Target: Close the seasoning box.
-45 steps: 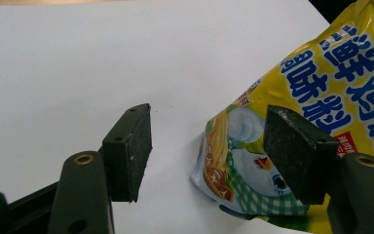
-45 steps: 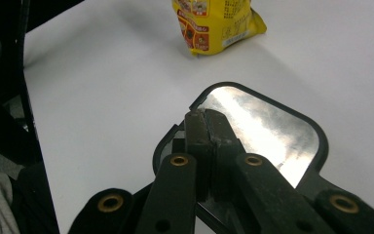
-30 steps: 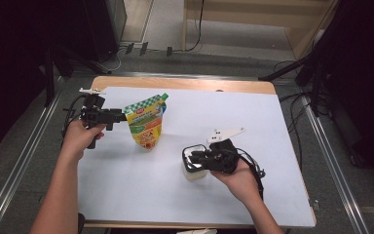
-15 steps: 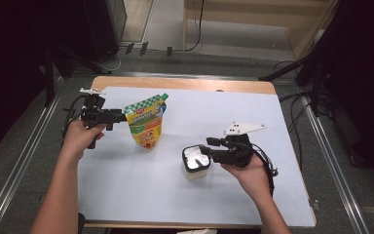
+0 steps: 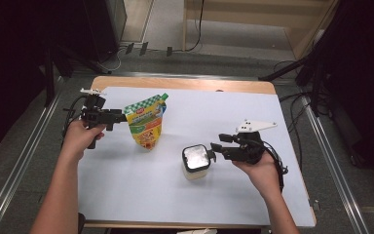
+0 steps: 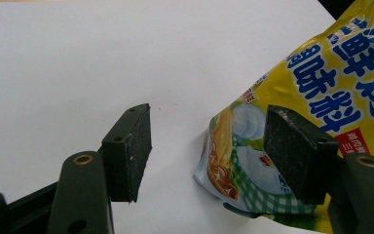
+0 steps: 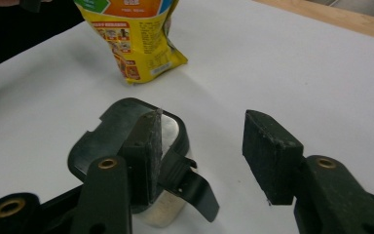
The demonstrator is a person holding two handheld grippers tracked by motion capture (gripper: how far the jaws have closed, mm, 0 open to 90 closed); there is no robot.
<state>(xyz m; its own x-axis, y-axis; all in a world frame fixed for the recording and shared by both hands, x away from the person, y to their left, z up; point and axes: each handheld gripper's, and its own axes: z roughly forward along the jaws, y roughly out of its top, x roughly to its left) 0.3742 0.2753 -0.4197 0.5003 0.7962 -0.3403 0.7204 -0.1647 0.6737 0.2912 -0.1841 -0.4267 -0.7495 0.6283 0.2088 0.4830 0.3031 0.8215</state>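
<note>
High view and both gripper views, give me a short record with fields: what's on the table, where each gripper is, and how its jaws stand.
surface: white sheet on a wooden table
pouch: yellow and green pouch, upright, left of centre
container: small pale container with a black-rimmed flip lid, right of centre
left gripper: level at the pouch's upper left edge; jaws apart, not pressing it
right gripper: beside the container's right side; jaws have just been opening, nothing between them
lid tab: lies against the right gripper's near jaw in the right gripper view
</note>
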